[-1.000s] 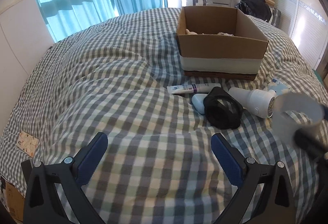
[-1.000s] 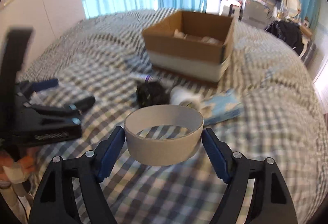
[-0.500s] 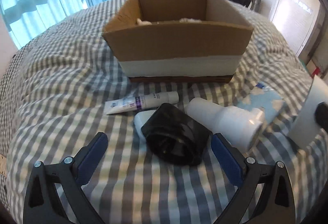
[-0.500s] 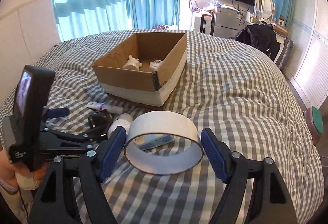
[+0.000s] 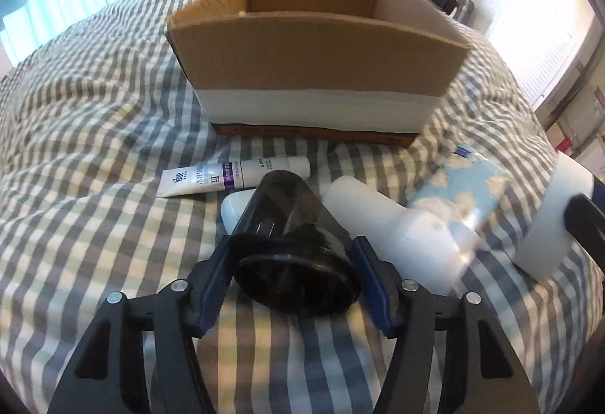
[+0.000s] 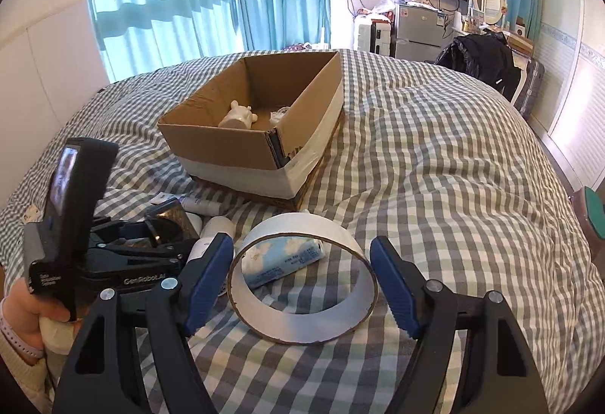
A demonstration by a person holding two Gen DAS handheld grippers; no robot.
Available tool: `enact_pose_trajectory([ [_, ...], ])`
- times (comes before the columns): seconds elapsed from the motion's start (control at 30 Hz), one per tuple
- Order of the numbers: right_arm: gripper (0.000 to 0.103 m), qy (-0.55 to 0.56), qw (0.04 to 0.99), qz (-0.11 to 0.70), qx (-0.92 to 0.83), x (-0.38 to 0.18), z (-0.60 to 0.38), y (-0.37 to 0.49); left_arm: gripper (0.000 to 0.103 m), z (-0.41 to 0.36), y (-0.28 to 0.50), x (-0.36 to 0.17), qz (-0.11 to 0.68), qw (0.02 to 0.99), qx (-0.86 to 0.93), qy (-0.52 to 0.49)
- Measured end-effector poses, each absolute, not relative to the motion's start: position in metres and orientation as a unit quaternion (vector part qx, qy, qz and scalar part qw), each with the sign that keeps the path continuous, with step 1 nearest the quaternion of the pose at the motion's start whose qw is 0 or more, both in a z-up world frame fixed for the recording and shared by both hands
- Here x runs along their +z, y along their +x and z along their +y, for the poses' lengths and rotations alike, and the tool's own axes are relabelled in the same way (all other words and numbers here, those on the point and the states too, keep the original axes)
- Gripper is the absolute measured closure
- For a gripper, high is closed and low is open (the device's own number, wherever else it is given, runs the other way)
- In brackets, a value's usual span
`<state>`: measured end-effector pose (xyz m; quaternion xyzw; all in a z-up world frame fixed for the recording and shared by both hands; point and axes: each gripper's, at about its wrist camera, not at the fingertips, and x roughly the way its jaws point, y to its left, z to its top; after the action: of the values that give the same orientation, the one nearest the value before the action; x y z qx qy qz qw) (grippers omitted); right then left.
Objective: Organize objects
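Note:
My left gripper (image 5: pixel 295 272) is shut on a dark translucent cup (image 5: pixel 293 247) lying on its side on the checked bed; it also shows in the right wrist view (image 6: pixel 166 221). My right gripper (image 6: pixel 302 281) is shut on a wide white tape ring (image 6: pixel 302 277), held just above the bed; the ring shows at the right edge of the left view (image 5: pixel 552 221). An open cardboard box (image 5: pixel 314 66) stands behind, holding a small white figurine (image 6: pixel 238 117).
On the bed before the box lie a white tube (image 5: pixel 230 177), a small pale blue object (image 5: pixel 236 209), a white bottle (image 5: pixel 397 232) and a blue-and-white tissue pack (image 5: pixel 465 190). Curtains, a fridge and furniture stand beyond the bed.
My left gripper moved forward to the dark cup and closed on it. My right gripper with the tape ring shifted slightly closer to the items.

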<state>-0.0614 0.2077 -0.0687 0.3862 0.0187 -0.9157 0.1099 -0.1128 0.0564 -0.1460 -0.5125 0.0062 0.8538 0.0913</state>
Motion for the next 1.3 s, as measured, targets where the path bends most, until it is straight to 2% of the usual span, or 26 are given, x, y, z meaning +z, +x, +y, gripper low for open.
enact_pose_trajectory([
  [0.33, 0.029, 0.354, 0.120, 0.023, -0.927, -0.039, 0.194, -0.027, 0.040, 0.049, -0.053, -0.091, 0.061, 0.074, 0.890, -0.445],
  [0.8, 0.029, 0.287, 0.144, 0.058, -0.945, 0.028, 0.164, 0.006, 0.040, 0.030, -0.026, 0.002, 0.056, 0.075, 0.931, -0.353],
  [1.17, 0.030, 0.231, 0.170, 0.072, -0.955, 0.087, 0.143, -0.035, 0.040, 0.031, -0.086, 0.066, 0.070, 0.063, 0.950, -0.298],
  [1.23, 0.036, 0.228, 0.177, 0.057, -0.956, 0.097, 0.141, -0.055, 0.040, 0.034, -0.105, 0.073, 0.077, 0.061, 0.951, -0.293],
  [1.3, 0.038, 0.229, 0.181, 0.029, -0.956, 0.104, 0.143, -0.078, 0.040, 0.037, -0.128, 0.076, 0.075, 0.068, 0.950, -0.294],
])
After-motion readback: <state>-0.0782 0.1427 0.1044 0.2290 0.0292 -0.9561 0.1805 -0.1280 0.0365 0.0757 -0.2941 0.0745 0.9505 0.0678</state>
